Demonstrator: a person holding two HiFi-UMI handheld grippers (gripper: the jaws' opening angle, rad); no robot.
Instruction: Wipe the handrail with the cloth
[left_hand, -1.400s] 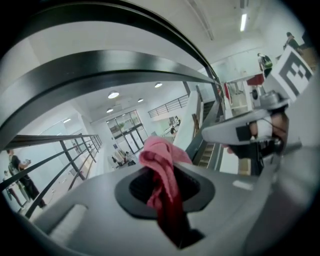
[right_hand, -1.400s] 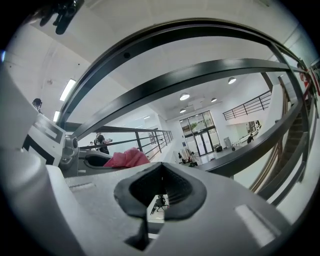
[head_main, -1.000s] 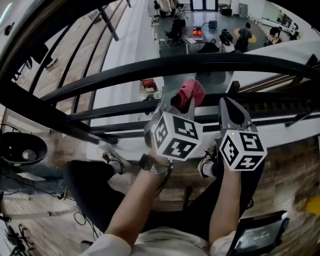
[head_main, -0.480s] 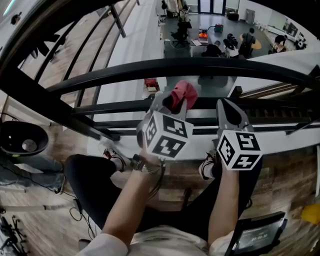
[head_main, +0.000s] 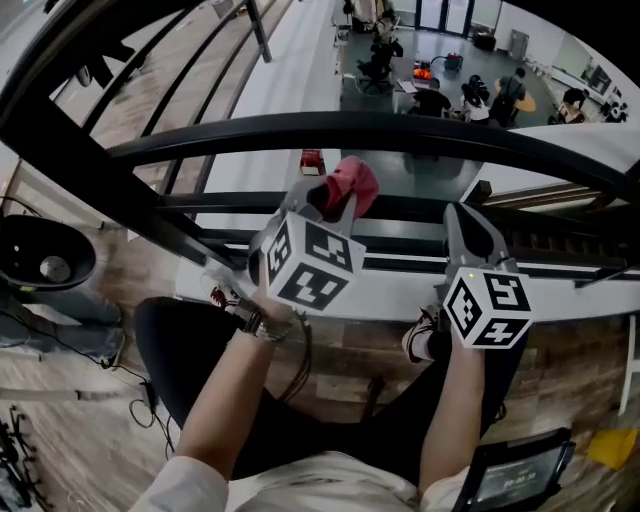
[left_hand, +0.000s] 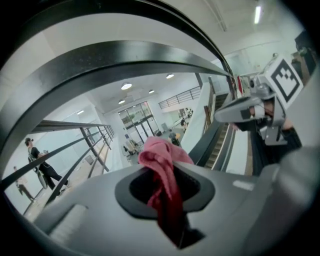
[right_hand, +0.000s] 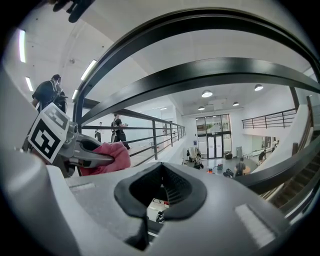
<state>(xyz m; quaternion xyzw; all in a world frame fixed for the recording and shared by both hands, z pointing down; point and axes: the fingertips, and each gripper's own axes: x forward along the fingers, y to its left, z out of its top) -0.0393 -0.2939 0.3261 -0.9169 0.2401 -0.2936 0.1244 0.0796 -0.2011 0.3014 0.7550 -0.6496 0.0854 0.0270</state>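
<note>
On our left, the left gripper (head_main: 322, 208) is clenched on the pink cloth (head_main: 352, 183), which bunches out past its jaw tips and hangs down between the pads. The cloth sits just under the black handrail (head_main: 470, 137), on our side of it. In the left gripper view a gap shows between the cloth and the handrail arching above it. To the right, beneath the same handrail and a little lower, our right gripper (head_main: 466, 222) has its jaws pressed together with nothing between them, apart from the handrail.
</note>
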